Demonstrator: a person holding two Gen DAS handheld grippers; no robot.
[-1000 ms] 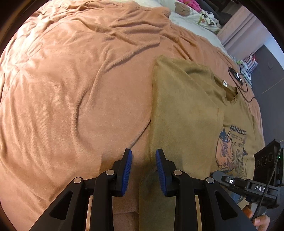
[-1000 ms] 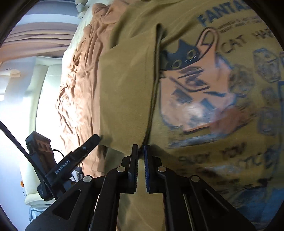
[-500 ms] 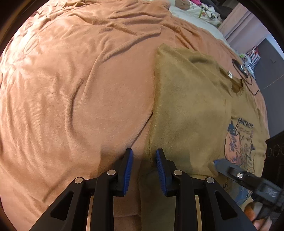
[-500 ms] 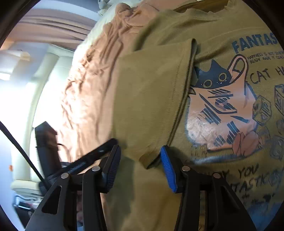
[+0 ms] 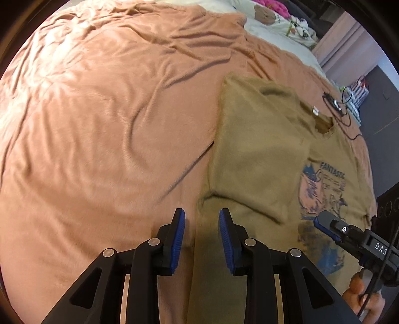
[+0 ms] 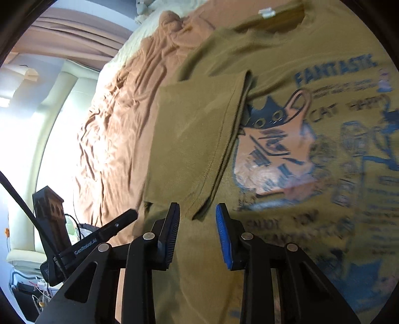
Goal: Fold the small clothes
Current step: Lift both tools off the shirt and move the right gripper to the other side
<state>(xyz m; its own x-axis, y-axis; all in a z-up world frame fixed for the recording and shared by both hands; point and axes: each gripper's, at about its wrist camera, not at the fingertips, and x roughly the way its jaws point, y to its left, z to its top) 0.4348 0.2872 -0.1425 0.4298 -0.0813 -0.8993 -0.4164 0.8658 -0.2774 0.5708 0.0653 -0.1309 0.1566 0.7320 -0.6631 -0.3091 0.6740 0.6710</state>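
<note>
An olive T-shirt [image 5: 259, 159] with a blue and pink cat print lies flat on the orange blanket [image 5: 104, 124]. Its one sleeve is folded inward over the chest [image 6: 194, 139]. My left gripper [image 5: 201, 224] is open and empty, just above the shirt's side edge. My right gripper [image 6: 197, 219] is open and empty, hovering at the lower corner of the folded sleeve. The right gripper also shows in the left wrist view [image 5: 331, 224], over the print's lower part.
A black cable and small device [image 5: 336, 104] lie on the blanket past the shirt's collar. White bedding with soft toys [image 5: 279, 17] lies at the far end. The left gripper's body [image 6: 99, 236] shows left of the shirt.
My right gripper opened and let go of the sleeve, which now lies folded on the shirt. Both grippers pulled back a little. The left gripper stayed open.
</note>
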